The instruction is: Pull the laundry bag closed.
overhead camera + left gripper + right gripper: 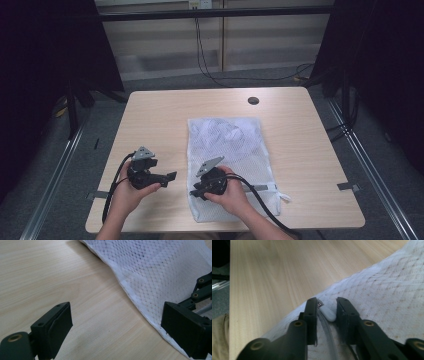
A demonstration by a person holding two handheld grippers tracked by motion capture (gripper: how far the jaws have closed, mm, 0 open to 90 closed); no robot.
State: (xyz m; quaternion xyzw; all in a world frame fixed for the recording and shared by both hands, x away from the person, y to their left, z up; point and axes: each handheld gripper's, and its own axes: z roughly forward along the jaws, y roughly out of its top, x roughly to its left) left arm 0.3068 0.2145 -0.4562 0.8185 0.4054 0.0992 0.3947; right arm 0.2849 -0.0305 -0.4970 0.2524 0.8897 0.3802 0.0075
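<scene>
Pale wooden surface (150, 115) was seen under a white mesh bag (225, 145) laid lengthwise away from the person, whose zipper pull (327, 312) lay between the nearly closed right gripper (326, 305) fingers (apparently ungripped), while the left gripper (115, 325), wide open, was held empty beside the bag's edge.

White mesh cloth bag (227, 150); matt pale wood table (160, 115).

Right gripper (327, 308) sits low over the mesh bag (387, 295), jaws close together but not fully closed. A small white zipper pull (328, 313) lies between them, with the zipper line running back toward the camera. Bag edge crosses diagonally; bare table (274, 272) to the left and far.
</scene>
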